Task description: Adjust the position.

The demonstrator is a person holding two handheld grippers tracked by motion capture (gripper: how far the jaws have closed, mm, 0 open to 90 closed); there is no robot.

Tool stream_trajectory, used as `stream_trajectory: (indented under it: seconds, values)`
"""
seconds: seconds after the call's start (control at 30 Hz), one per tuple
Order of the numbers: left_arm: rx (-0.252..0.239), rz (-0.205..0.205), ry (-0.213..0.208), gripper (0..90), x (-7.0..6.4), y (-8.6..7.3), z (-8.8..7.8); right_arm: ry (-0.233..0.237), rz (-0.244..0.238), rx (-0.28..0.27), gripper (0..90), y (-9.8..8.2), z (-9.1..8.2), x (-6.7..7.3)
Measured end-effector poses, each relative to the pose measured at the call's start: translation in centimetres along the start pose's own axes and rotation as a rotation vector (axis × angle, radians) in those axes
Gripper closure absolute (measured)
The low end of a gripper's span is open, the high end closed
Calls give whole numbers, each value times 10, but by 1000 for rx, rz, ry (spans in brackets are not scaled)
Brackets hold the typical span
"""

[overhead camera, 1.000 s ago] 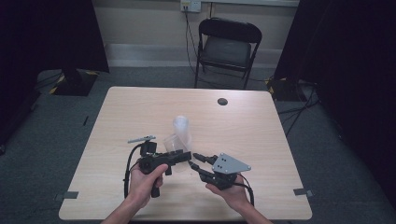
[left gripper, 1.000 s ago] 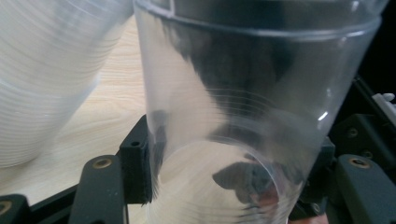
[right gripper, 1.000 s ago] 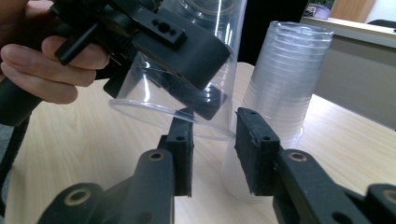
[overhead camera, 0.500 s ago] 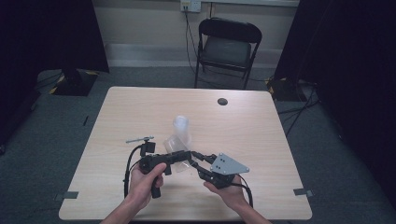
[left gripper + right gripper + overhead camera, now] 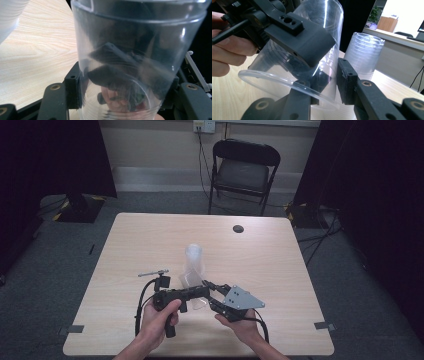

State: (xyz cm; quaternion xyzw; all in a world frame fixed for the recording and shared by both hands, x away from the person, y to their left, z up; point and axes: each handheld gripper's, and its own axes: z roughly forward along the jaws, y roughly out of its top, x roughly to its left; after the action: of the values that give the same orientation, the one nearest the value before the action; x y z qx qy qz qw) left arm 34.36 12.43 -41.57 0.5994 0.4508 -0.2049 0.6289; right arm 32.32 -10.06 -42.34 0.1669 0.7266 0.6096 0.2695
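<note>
I have a clear plastic cup (image 5: 192, 281) lying on its side between my two grippers, near the 6 o'clock edge of the wooden table (image 5: 280, 265). My left gripper (image 5: 204, 291) reaches in from 9 o'clock, and its two black jaws press the cup's wall from either side — in the left gripper view the cup (image 5: 130, 62) stands squarely between them, its clear wall touching both pads. My right gripper (image 5: 212, 292) comes in from 3 o'clock, the grey three-cornered plate (image 5: 242, 298) on top of it. In the right gripper view one of its jaws sits inside the cup's (image 5: 297, 67) open mouth and the other outside the wall, so the rim lies between them; I cannot tell whether they press it or merely straddle it. The same view shows my left gripper (image 5: 294, 32) lying across the top of the cup, with my left hand (image 5: 229, 52) behind it.

At 12 o'clock from the held cup stands a stack of clear cups (image 5: 194, 259), upright, near but apart. A small metal rod (image 5: 153, 272) lies at 9 o'clock of the stack — well clear of it. A dark round disc (image 5: 238, 228) sits toward the table's far edge, and a black folding chair (image 5: 243, 170) stands beyond it.
</note>
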Motion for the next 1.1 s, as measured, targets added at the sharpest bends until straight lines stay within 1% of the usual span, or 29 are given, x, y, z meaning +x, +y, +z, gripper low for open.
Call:
stream_trajectory:
  seconds: [0.07,0.17,0.27,0.33,0.37,0.43,0.53,0.57,0.6,0.7,0.77,0.87,0.9,1.1]
  values:
    - [0,0,0,379,0,-2,1,1,2,4,729,-1,-1,0]
    - [15,-4,-9,375,2,-4,3,1,-6,1,731,-3,-2,1]
    - [19,2,-17,370,1,-4,4,-9,-7,-5,774,-3,-3,2]
    - [14,13,-10,360,0,-4,6,-10,-4,-1,810,-2,-5,1]
    - [21,25,-7,346,0,-5,6,-16,-9,-2,819,-2,-5,2]
    - [20,28,-6,327,0,-5,7,-17,-5,4,833,-3,-6,2]
    - [18,59,7,296,-1,-5,7,-28,-7,1,850,-3,-7,0]
    - [18,59,7,278,-1,-5,7,-28,-7,1,850,-3,-7,0]
    - [7,71,2,271,0,-4,6,-24,5,4,863,-3,-8,-1]
    - [3,79,0,250,1,-2,4,-28,12,-2,878,-3,-9,-3]
    - [-9,81,1,239,1,-2,4,-20,21,1,883,-3,-9,-3]
    - [-7,90,7,239,1,0,2,-21,25,8,884,-2,-9,-4]
    - [-8,89,5,239,1,0,2,-16,32,15,887,-2,-9,-4]
    - [-4,98,-6,219,2,1,2,-8,38,16,892,-2,-11,-4]
